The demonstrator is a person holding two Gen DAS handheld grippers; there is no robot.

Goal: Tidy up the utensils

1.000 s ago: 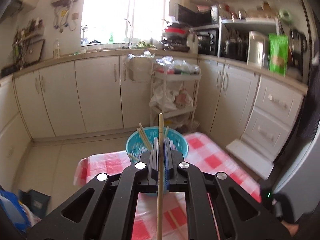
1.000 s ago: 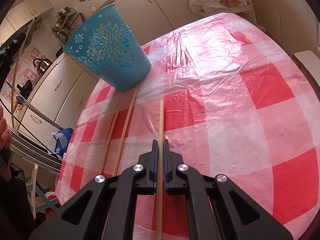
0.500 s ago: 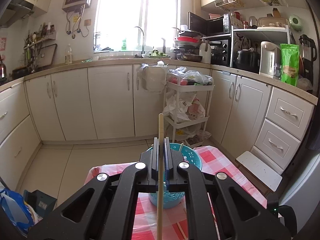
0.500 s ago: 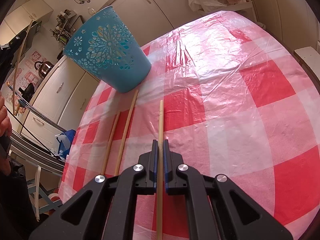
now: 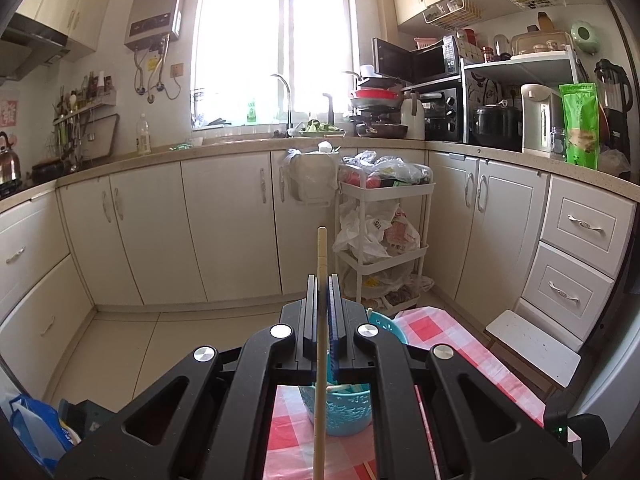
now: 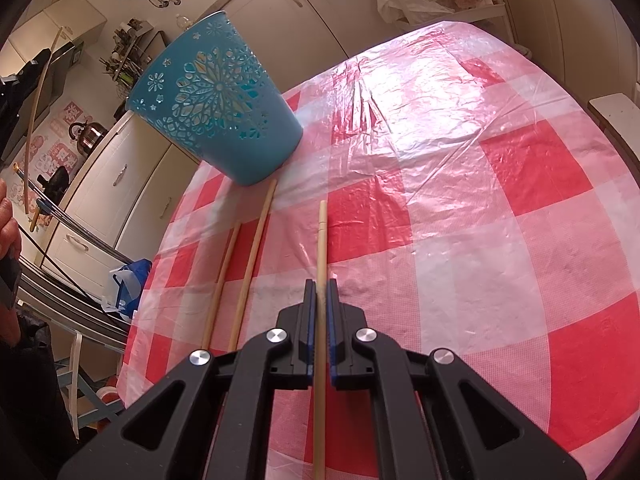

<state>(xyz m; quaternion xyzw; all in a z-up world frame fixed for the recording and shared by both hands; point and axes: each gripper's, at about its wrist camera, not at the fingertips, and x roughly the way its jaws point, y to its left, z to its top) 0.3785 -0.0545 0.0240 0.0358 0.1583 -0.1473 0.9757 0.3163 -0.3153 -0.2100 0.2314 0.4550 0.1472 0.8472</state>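
My left gripper [image 5: 322,280] is shut on a wooden chopstick [image 5: 321,252] that sticks out past the fingertips, held in the air above a blue perforated basket [image 5: 344,412] with chopsticks in it. My right gripper [image 6: 321,282] is shut on another chopstick [image 6: 321,232] just over the red-and-white checked tablecloth [image 6: 460,220]. Two loose chopsticks [image 6: 252,260] lie to its left, pointing at the blue basket [image 6: 216,104]. The left gripper and its chopstick [image 6: 34,108] show at the far left of the right wrist view.
The table [image 5: 460,340] stands in a kitchen with cream cabinets [image 5: 224,232]. A white cart [image 5: 384,240] full of bags stands beyond the table. A white stool [image 5: 532,344] is at the right. A blue bag [image 5: 36,432] sits on the floor at the left.
The left gripper has tilted upward with its chopstick, so the basket has dropped lower in its view and sits mostly behind the fingers. The right gripper has stayed put.
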